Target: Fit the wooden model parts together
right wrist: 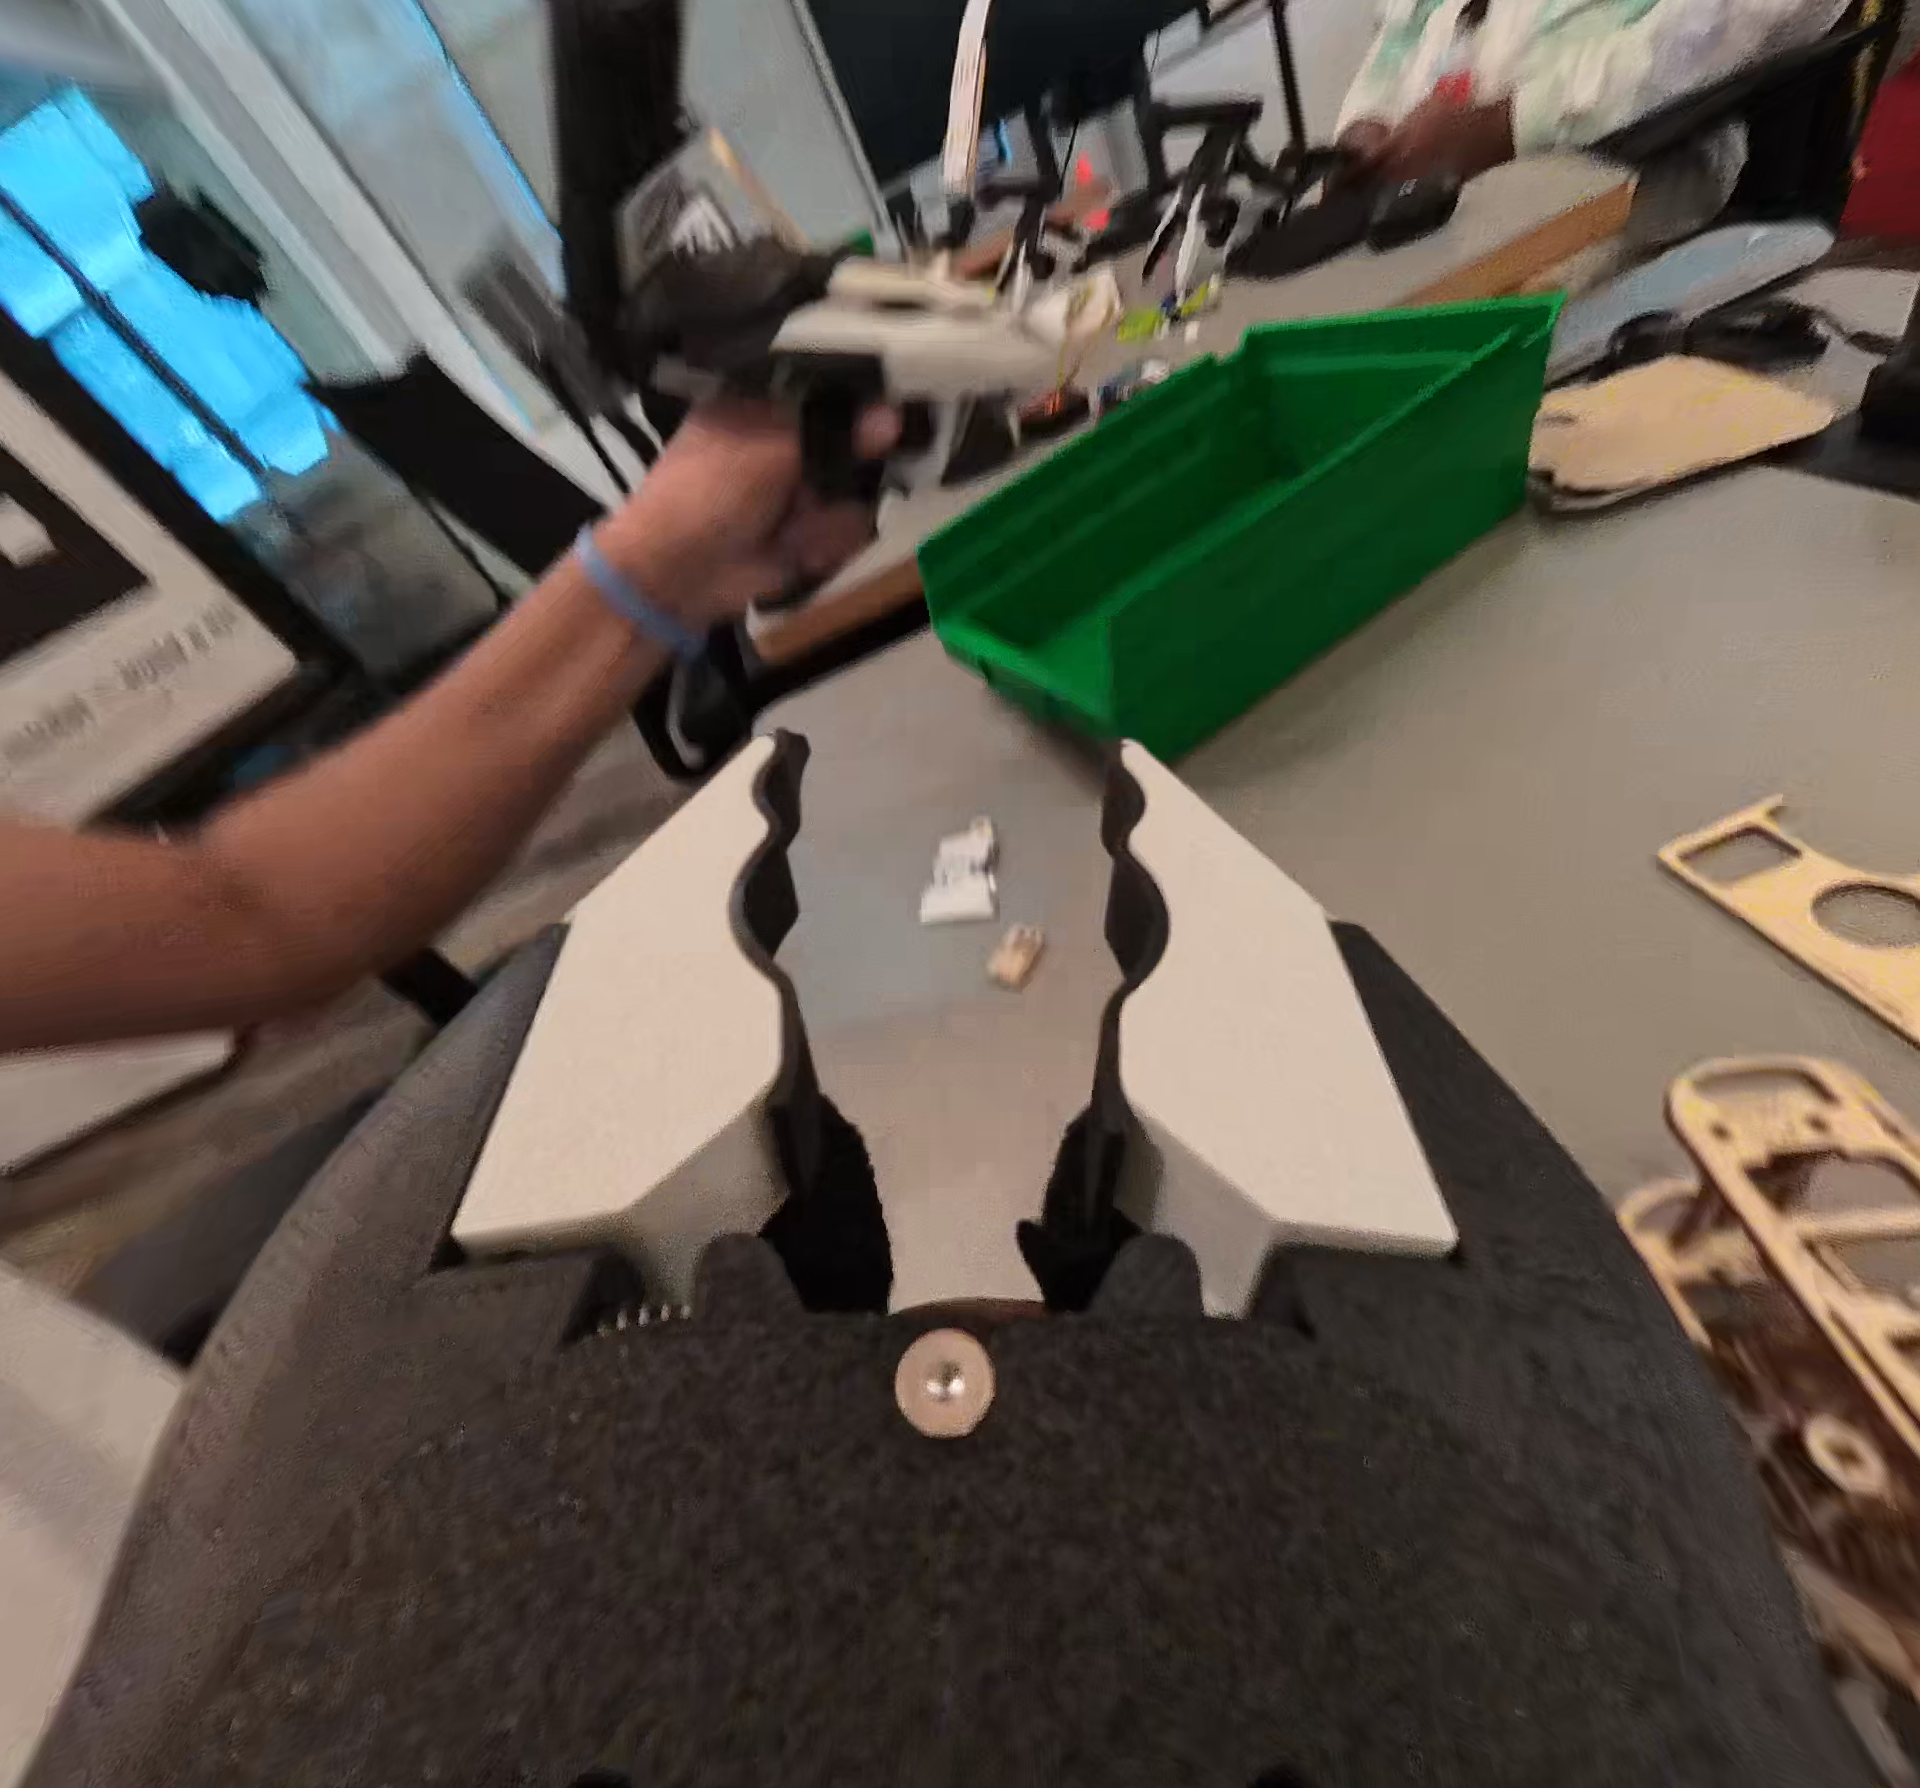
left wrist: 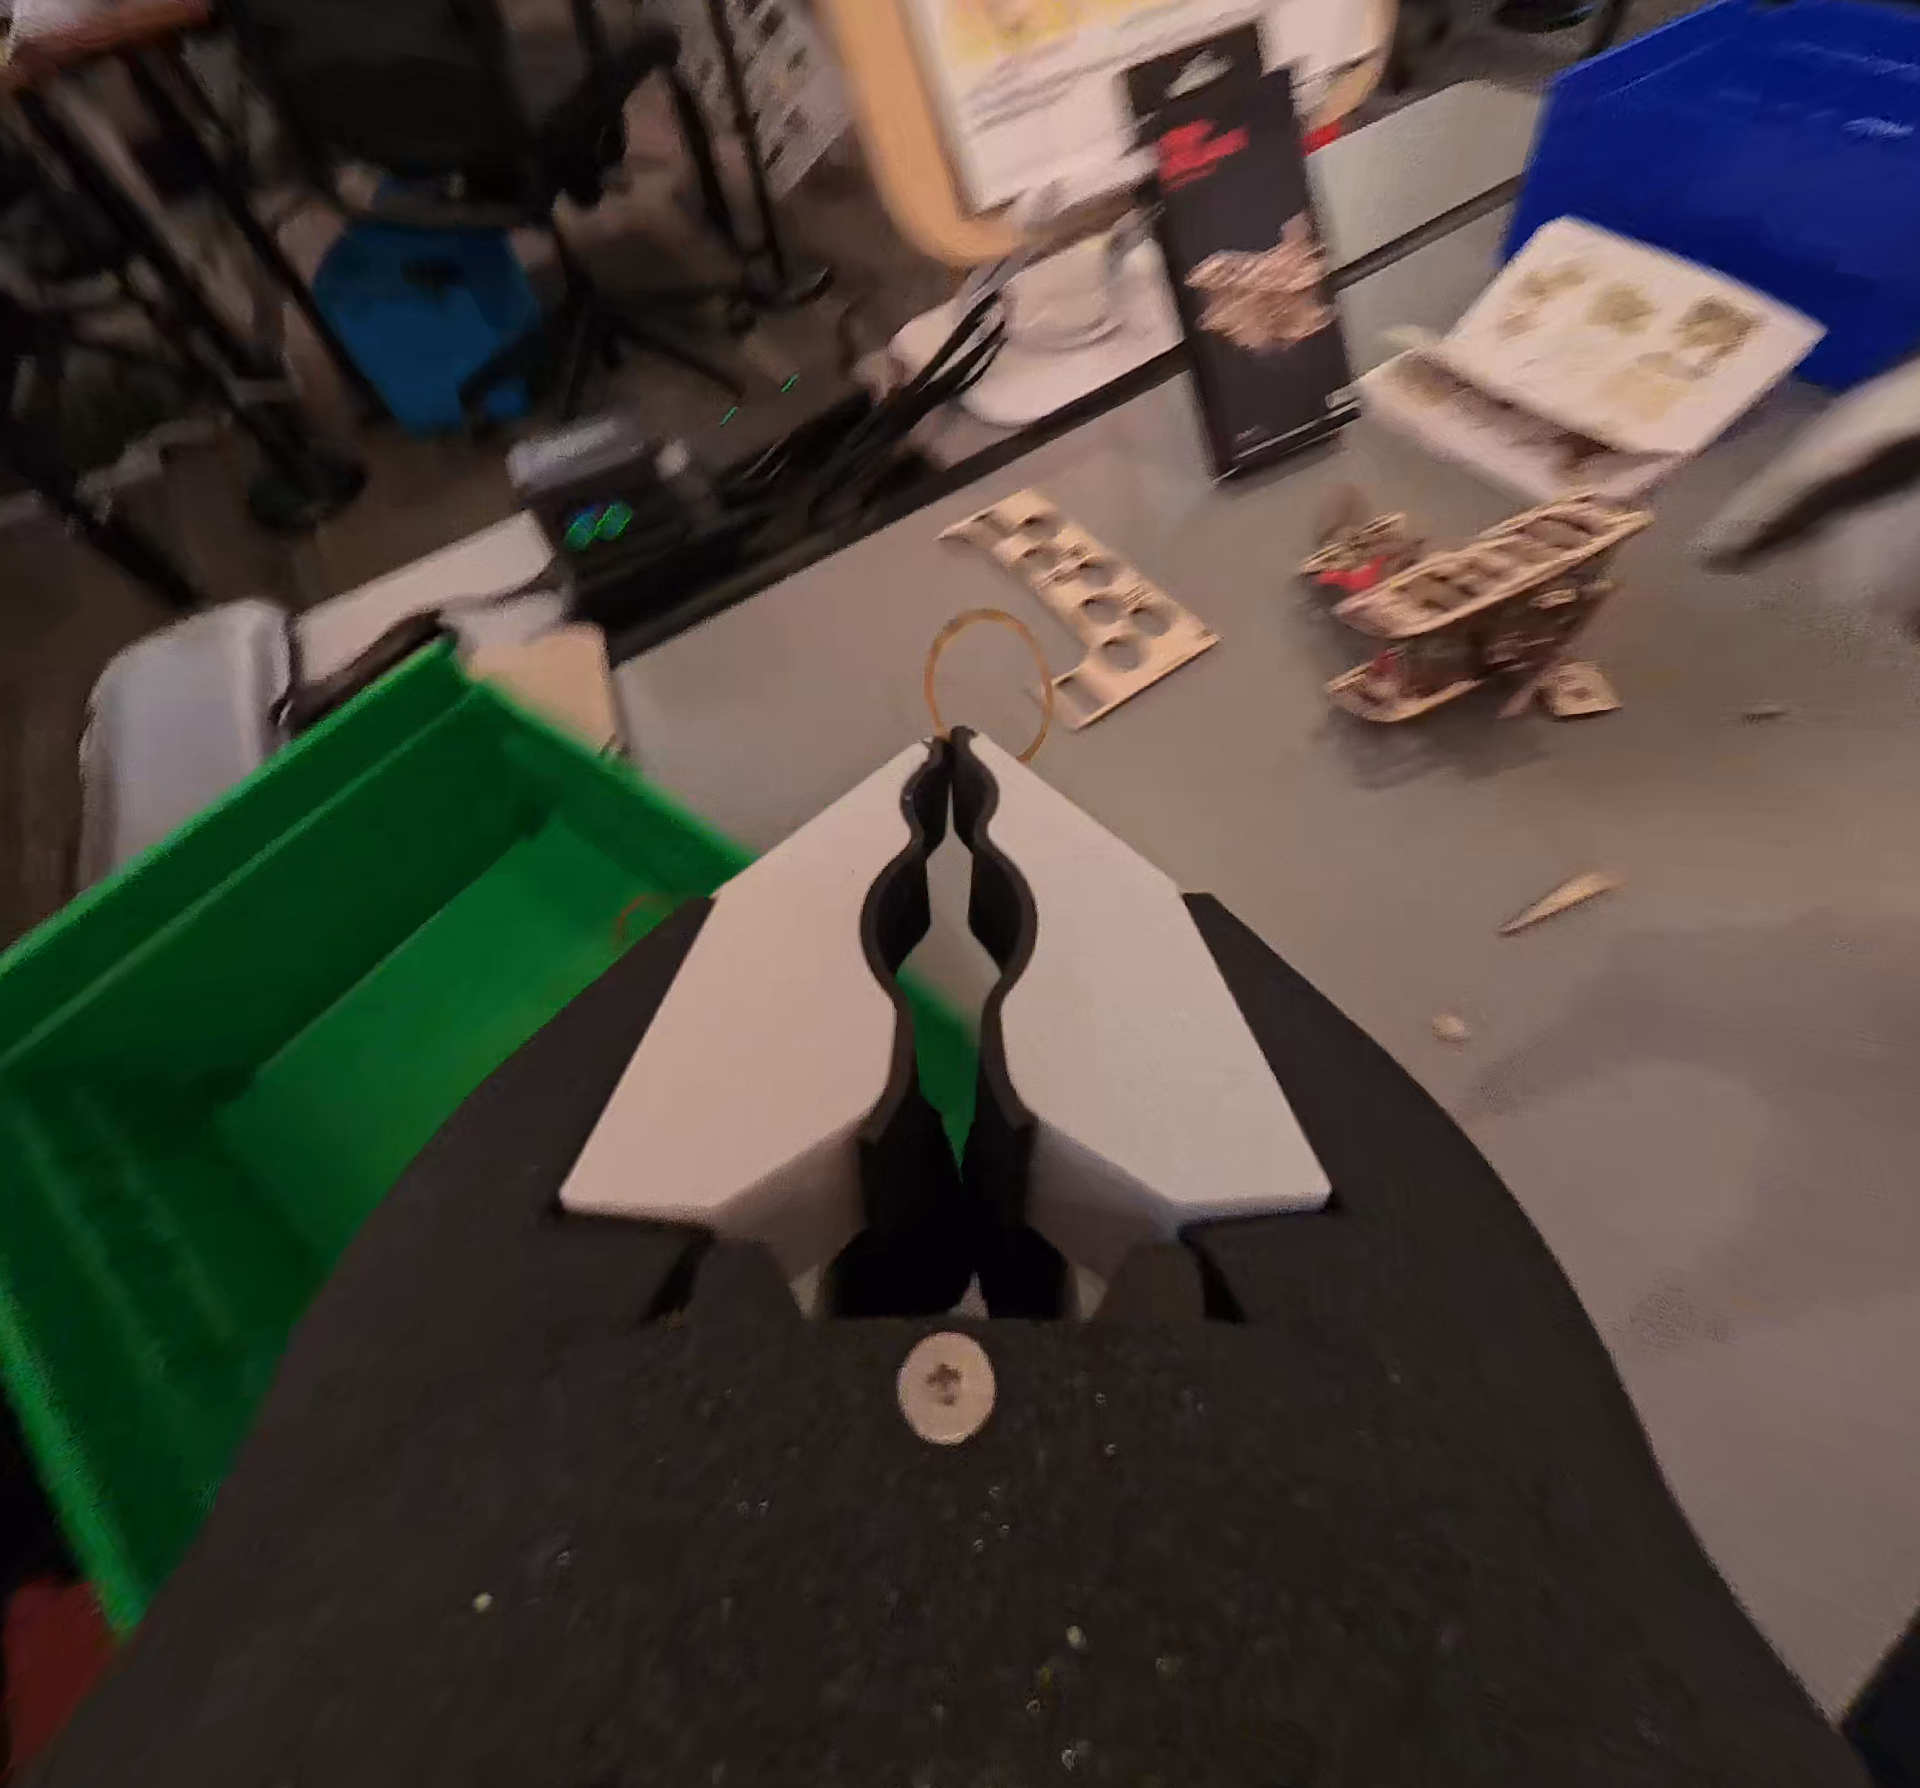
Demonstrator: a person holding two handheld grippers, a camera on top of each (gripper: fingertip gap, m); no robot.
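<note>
My left gripper (left wrist: 951,743) is shut, pinching a tan rubber band (left wrist: 987,684) at its tips above the grey table (left wrist: 1558,1167). The partly built wooden model (left wrist: 1465,595) stands farther right, with a punched-out wooden sheet (left wrist: 1081,616) beside the band. My right gripper (right wrist: 956,772) is open and empty above the table, with a small wooden piece (right wrist: 1013,959) and a white scrap (right wrist: 961,871) lying between its fingers. The model (right wrist: 1787,1219) and sheet (right wrist: 1808,917) are at its right. A hand (right wrist: 748,502) holds the left tool raised at the left.
A green bin (left wrist: 260,834) stands at the table's left edge, also in the right wrist view (right wrist: 1299,637). A black box (left wrist: 1247,263), an open booklet (left wrist: 1621,336) and a blue bin (left wrist: 1745,159) stand at the back. A wooden sliver (left wrist: 1558,902) lies loose. Tip to tip, the grippers are about 20 cm apart. To the wooden sliver (left wrist: 1558,902): right tips about 20 cm, left tips about 30 cm.
</note>
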